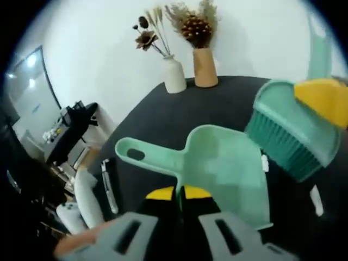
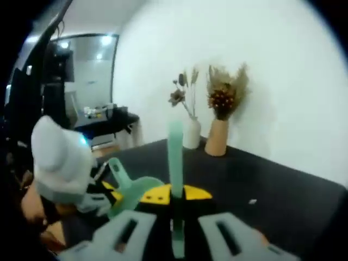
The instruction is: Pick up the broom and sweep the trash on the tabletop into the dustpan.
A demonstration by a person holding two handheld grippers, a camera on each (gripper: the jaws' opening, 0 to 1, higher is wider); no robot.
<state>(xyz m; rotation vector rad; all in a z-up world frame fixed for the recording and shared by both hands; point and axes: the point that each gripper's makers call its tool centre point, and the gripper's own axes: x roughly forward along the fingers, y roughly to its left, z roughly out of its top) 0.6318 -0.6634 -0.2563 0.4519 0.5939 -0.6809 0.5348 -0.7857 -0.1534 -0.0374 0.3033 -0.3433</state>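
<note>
A mint green dustpan (image 1: 228, 163) lies on the dark tabletop (image 1: 163, 114), its handle pointing left. My left gripper (image 1: 180, 194) is shut on the pan's near rim, yellow tips pressed together. To the right, the mint green broom's brush head (image 1: 291, 138) hovers at the pan's far side, bristles slanting down, with the right gripper's yellow tip on top of it. In the right gripper view my right gripper (image 2: 175, 194) is shut on the broom handle (image 2: 175, 152), which stands upright between the jaws. Small white scraps of trash (image 1: 265, 162) (image 2: 253, 201) lie on the table.
A white vase (image 1: 174, 75) and a tan vase (image 1: 205, 66) with dried flowers stand at the table's far edge by the white wall. The table's left edge drops to a cluttered room with a dark desk (image 1: 76, 122). A person's hand (image 2: 38, 209) holds the left gripper.
</note>
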